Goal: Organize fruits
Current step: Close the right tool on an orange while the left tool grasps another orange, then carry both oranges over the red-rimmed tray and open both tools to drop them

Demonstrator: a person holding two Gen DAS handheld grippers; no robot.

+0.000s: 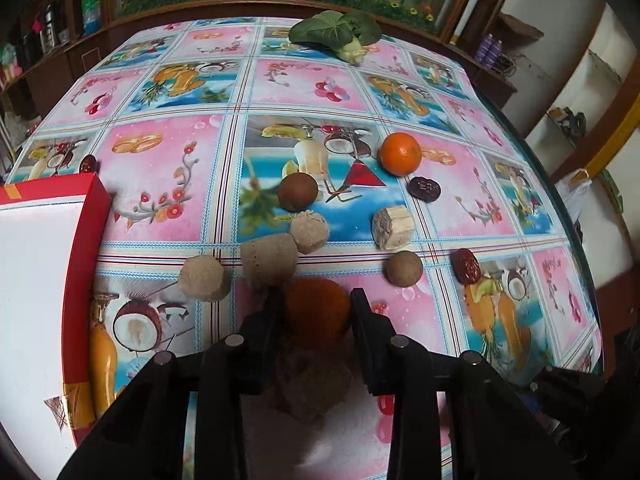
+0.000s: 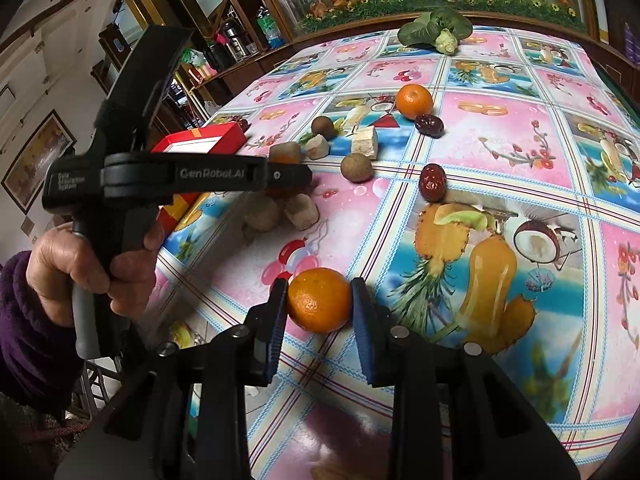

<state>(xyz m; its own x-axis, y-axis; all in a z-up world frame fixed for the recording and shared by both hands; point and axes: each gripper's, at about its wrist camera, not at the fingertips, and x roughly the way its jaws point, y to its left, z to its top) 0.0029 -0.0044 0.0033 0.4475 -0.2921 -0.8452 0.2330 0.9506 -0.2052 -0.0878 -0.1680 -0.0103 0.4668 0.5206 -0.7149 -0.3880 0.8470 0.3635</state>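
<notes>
Far to the left sits a red box (image 1: 94, 200) with a white inside, on the edge of the worktop (image 1: 160, 168); it looks like the place where the fruits should go. Next to it, the left tool (image 1: 316, 312) has its two black fingers pressed on both sides of an orange (image 1: 316, 308), so it is gripping that fruit, which looks lifted a little off the cloth (it is blurry, so I cannot be sure). Brown lumps (image 1: 202, 278) lie close around it. Further right, the right tool (image 2: 320, 304) holds a second orange (image 2: 319, 299) between its blue pads (image 2: 362, 320), tight on each side, and this one seems to be touching the worktop. A third orange (image 2: 414, 101) waits in the middle, with two dark red dates (image 2: 432, 182) near it. A leafy green vegetable (image 2: 436, 28) sits at the far edge, well apart, likely because it is not a fruit.
</notes>
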